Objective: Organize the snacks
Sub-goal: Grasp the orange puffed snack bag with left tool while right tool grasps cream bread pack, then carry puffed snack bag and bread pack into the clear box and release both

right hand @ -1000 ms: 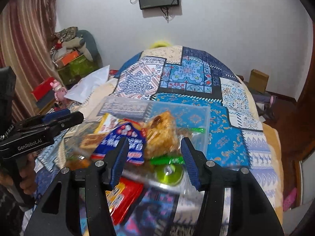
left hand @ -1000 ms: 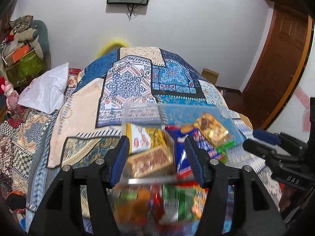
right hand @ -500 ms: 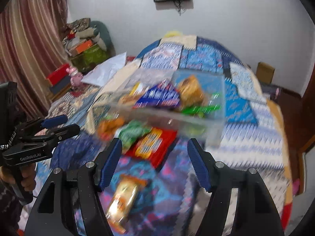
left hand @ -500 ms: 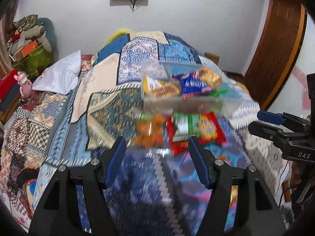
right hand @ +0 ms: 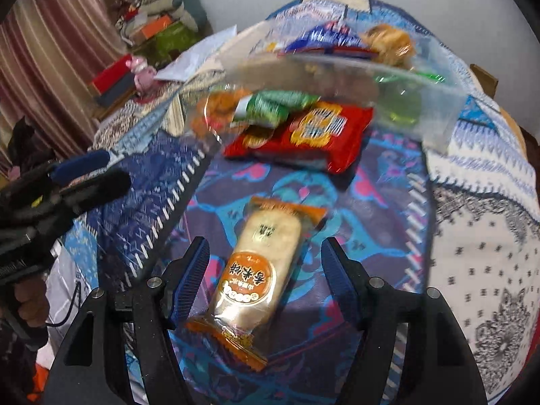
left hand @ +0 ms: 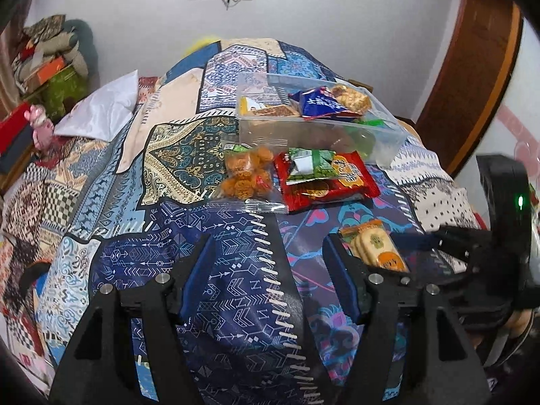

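Both grippers have pulled back from the clear plastic bin (left hand: 324,135) over the last second: a moment ago their jaws framed the packets inside it, and now the bin sits in the upper centre of both views while patterned bedspread (left hand: 236,270) fills the foreground. The left gripper (left hand: 268,276) hangs over bare quilt at the bottom of its frame, jaws apart and holding nothing. The right gripper (right hand: 265,278) has swung down over a rice cracker packet (right hand: 260,273) lying alone on the bed in the lower centre of its view; its jaws are apart on either side of the packet, not closed on it, and whether the pads touch the wrapper cannot be told. Already in the bin are a blue packet (left hand: 319,103), a golden snack bag (left hand: 351,99) and a yellow-edged biscuit pack (left hand: 266,109). Still outside, just in front of the bin's near wall, lie a clear bag of orange fried snacks (left hand: 246,175), a red biscuit packet (left hand: 332,182) and a green packet (left hand: 308,165) resting on top of the red one. The retreat suggests one drop-off is finished and the next pick is being lined up; by that reading the sorting is perhaps half done, with four packets left on the bed and the cracker packet likely next.
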A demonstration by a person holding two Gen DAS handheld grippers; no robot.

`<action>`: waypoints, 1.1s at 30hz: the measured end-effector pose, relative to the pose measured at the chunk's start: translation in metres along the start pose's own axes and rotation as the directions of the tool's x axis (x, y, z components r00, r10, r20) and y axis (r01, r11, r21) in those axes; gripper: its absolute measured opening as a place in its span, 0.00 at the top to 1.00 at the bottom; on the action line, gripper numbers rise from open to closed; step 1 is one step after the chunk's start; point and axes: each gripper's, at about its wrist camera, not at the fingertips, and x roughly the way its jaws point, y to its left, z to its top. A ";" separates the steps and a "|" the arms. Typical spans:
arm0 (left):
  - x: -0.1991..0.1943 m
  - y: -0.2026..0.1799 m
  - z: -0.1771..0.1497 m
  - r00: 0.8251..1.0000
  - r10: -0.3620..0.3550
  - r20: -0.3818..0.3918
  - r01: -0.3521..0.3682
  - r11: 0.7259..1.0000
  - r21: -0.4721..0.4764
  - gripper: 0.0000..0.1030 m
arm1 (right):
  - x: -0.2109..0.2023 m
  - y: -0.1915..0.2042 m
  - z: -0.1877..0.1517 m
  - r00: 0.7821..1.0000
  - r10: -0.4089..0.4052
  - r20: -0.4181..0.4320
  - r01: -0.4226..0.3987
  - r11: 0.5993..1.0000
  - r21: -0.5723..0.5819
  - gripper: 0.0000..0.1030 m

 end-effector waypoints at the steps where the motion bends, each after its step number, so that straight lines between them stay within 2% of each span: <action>1: 0.002 0.001 0.001 1.000 0.002 -0.001 -0.002 1.000 -0.008 0.37 | 0.002 0.000 0.000 1.000 -0.001 0.000 0.001 1.000 -0.004 0.44; 2: 0.004 0.003 0.002 1.000 0.004 -0.003 -0.004 1.000 -0.019 0.37 | 0.003 0.001 0.000 1.000 -0.005 -0.001 0.005 1.000 -0.013 0.48; 3: 0.005 0.004 0.003 1.000 0.005 -0.005 -0.005 1.000 -0.025 0.37 | 0.003 0.002 0.000 1.000 -0.010 -0.003 0.010 1.000 -0.022 0.58; 4: 0.008 0.005 0.004 1.000 0.007 -0.008 -0.007 1.000 -0.031 0.37 | 0.003 0.002 0.001 1.000 -0.010 -0.002 0.010 1.000 -0.028 0.63; 6: 0.013 0.008 0.007 1.000 0.012 -0.013 -0.012 0.999 -0.041 0.37 | 0.001 0.000 0.002 1.000 0.005 0.003 -0.005 1.000 -0.026 0.66; 18: 0.053 0.018 0.037 0.999 0.020 -0.026 -0.022 0.996 -0.083 0.37 | -0.034 -0.023 0.019 0.990 0.014 0.139 -0.016 1.000 0.017 0.68; 26: 0.095 0.025 0.057 0.997 0.030 -0.066 -0.036 0.994 -0.098 0.37 | -0.035 -0.043 0.028 0.987 -0.001 0.160 -0.009 0.998 0.061 0.68; 33: 0.133 0.033 0.060 0.992 0.020 -0.122 -0.037 0.990 -0.137 0.37 | -0.031 -0.053 0.038 0.987 0.004 0.163 -0.017 0.997 0.077 0.68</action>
